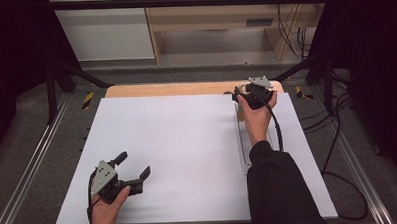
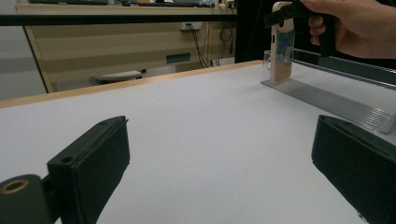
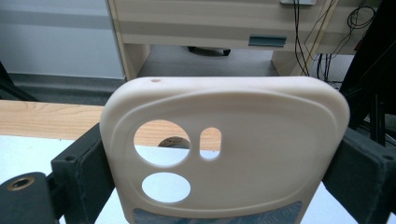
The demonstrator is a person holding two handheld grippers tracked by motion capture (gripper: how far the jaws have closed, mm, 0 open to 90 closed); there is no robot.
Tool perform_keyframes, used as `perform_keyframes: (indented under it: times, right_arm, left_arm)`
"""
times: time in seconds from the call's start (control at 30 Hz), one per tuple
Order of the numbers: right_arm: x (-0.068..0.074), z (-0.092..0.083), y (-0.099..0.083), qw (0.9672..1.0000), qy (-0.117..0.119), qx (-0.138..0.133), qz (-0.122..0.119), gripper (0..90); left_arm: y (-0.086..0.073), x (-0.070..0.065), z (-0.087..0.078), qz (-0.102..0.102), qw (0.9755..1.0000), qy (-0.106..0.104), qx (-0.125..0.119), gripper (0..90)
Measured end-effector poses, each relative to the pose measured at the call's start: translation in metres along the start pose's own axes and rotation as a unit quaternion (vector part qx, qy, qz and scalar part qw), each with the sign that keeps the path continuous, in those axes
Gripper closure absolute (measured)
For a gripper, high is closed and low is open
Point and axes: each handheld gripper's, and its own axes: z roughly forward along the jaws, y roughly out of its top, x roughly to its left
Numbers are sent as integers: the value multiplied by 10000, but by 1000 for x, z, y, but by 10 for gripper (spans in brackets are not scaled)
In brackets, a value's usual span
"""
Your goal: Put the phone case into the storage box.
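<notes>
- Nearest the high camera, at the near left of the white rectangular table top (image 1: 188, 152), the left gripper (image 1: 136, 166) rests in the person's left hand (image 1: 107, 210), grey three-cornered plate uppermost, with its two black jaws spread wide and nothing between them.
- Seen along the left gripper (image 2: 219, 158) in its own view, those jaws stand far apart over bare white surface, and none of the other things touches them.
- Farther in, a black-sleeved forearm (image 1: 276, 184) runs up the right side of the table to the person's right hand (image 1: 256, 117).
- Beneath that forearm lies a clear, ribbed plastic rack (image 1: 244, 150), a long strip running front to back along the table's right side; the left gripper view shows its ridged strip (image 2: 336, 105) flat on the surface.
- At the rack's far end the right gripper (image 1: 251, 95) clamps a cream-coloured phone case with round camera cut-outs (image 3: 224, 149).
- From the left gripper view the case (image 2: 282, 44) stands upright, its lower edge at the rack's far end; whether it sits in a groove I cannot tell.
- Both black jaws press the case's two side edges in the right gripper view.
- Beyond the table edge stands pale wooden furniture (image 1: 208, 21).
</notes>
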Motion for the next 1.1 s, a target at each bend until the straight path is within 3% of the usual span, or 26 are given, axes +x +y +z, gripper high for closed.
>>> perform_keyframes:
  times: [1.1]
  right_arm:
    - [-5, -8, 6, 9999, 50, -147, -16, 68]
  left_arm:
    - [0, 0, 0, 1, 10000, 0, -6, 41]
